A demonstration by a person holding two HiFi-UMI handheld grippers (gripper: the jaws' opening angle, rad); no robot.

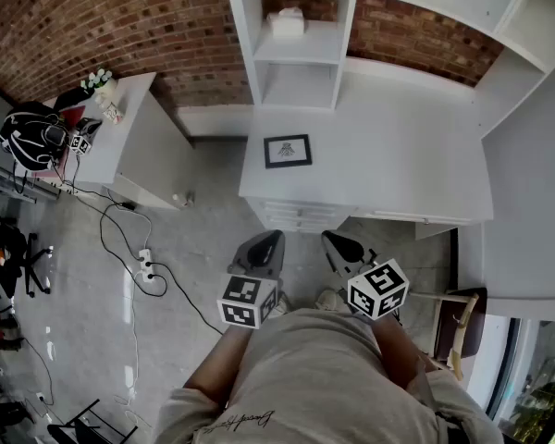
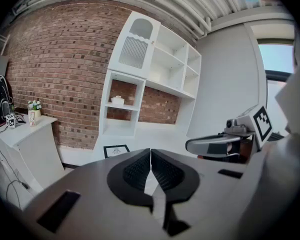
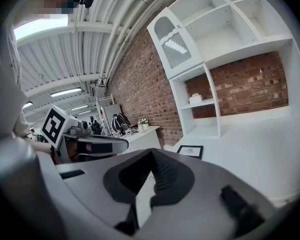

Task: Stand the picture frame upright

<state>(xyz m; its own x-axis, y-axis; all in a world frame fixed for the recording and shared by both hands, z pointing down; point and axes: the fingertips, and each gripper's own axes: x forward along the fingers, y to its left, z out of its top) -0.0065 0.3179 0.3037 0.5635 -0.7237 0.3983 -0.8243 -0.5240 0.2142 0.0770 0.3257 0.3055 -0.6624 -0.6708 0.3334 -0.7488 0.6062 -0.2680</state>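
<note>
A black-framed picture frame [image 1: 287, 151] lies flat near the left front corner of the white desk [image 1: 398, 155]; it also shows as the picture frame [image 2: 115, 150] and the picture frame [image 3: 190, 151] in the gripper views. My left gripper [image 1: 266, 243] [image 2: 150, 152] hangs over the floor in front of the desk, shut with nothing between its jaws. Beside it my right gripper [image 1: 339, 244] [image 3: 151, 152] is also shut and empty. Both point toward the desk, well short of the frame.
A white shelf unit [image 1: 296, 54] stands at the desk's back, holding a small white box [image 1: 286, 22]. Drawers [image 1: 296, 216] face me below the desk. A white side table [image 1: 120, 137] with a backpack [image 1: 32, 137] stands left. Cables and a power strip [image 1: 146, 268] lie on the floor; a chair [image 1: 458, 326] is at the right.
</note>
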